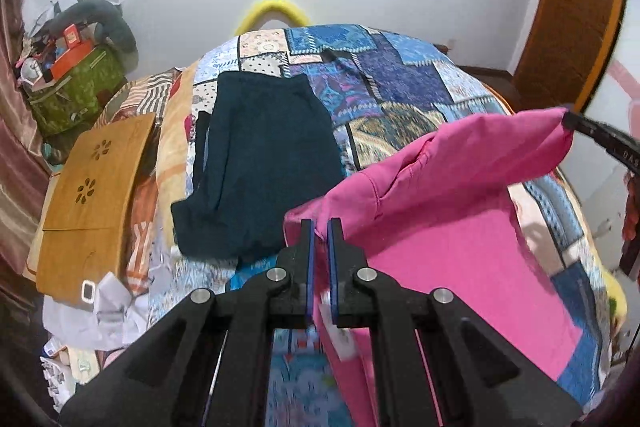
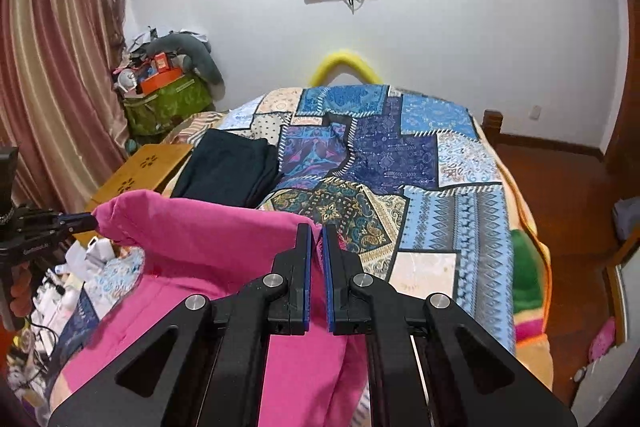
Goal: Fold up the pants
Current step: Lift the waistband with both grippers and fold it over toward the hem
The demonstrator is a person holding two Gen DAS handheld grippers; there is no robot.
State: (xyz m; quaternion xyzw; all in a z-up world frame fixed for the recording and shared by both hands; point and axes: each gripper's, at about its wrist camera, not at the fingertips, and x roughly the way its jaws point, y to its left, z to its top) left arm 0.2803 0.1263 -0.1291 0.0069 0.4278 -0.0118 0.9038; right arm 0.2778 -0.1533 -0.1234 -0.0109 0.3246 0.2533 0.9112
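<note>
Your left tool (image 1: 319,227) and right tool (image 2: 315,231) are each clenched on an edge of the pink pants (image 1: 460,195), which hang lifted between them over the patchwork bed (image 2: 400,155), beside folded dark pants (image 1: 260,163).

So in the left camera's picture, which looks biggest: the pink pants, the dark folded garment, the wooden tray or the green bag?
As they look in the left wrist view:
1. Bright pink cloth pants, though nearness to the camera inflates them.
2. Dark navy folded garment.
3. Tan wooden lap tray.
4. Green patterned fabric bag, farthest away.
</note>
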